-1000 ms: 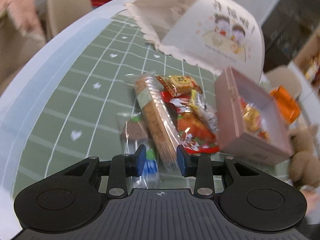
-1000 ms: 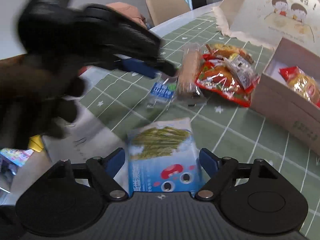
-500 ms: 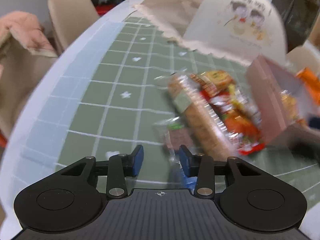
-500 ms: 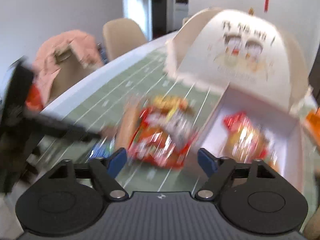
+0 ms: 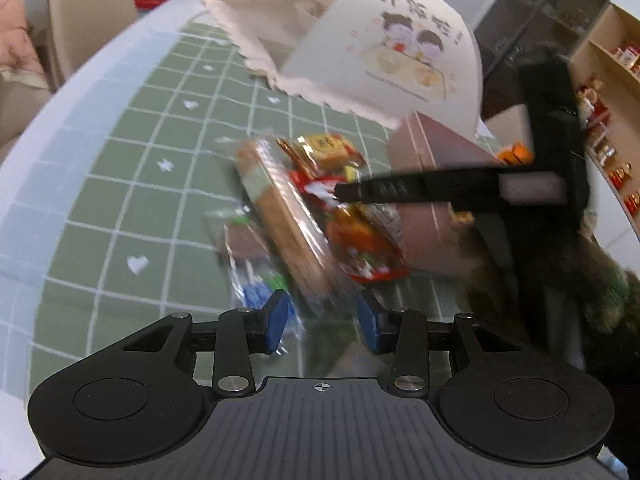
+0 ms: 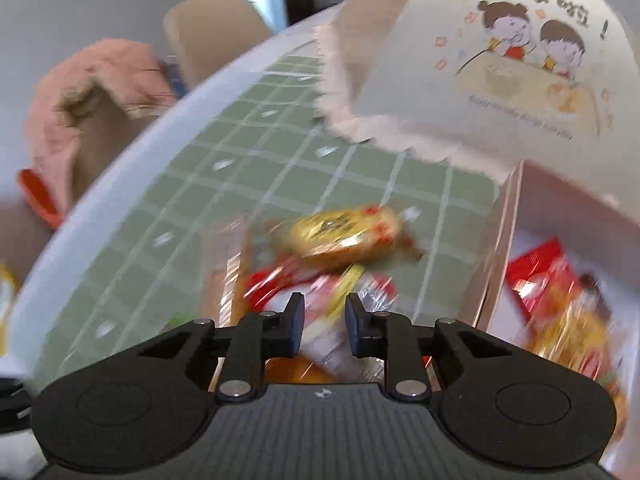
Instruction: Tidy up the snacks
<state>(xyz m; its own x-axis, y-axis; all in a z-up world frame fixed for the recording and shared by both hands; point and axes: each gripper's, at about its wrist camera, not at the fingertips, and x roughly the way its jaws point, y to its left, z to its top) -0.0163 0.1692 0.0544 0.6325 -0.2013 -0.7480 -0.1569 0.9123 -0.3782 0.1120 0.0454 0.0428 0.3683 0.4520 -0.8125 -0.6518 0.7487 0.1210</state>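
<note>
Right wrist view is showing the right hand-held gripper [image 6: 323, 322] with its jaws drawn in to a narrow gap, having just been closing, and hovering low over the snack pile; a clear-and-red wrapper is lying in line between the pads, though blur is hiding whether they are actually pinching it. From that hand-held gripper the gold round snack [image 6: 346, 236] is sitting at twelve o'clock, just beyond the tips, and the pink box [image 6: 496, 248], already holding a red packet [image 6: 548, 280], is opening at about two o'clock. Left wrist view is showing the left hand-held gripper [image 5: 322, 320] about half open and gripping nothing, with the long cracker pack [image 5: 280, 216] running from eleven o'clock down toward five, its near end arriving just ahead of the pads. Judging by this, the right hand-held gripper is sitting nearer the red packets [image 5: 360, 240], the left nearer the cracker pack, all on the green bench [image 5: 132, 184].
</note>
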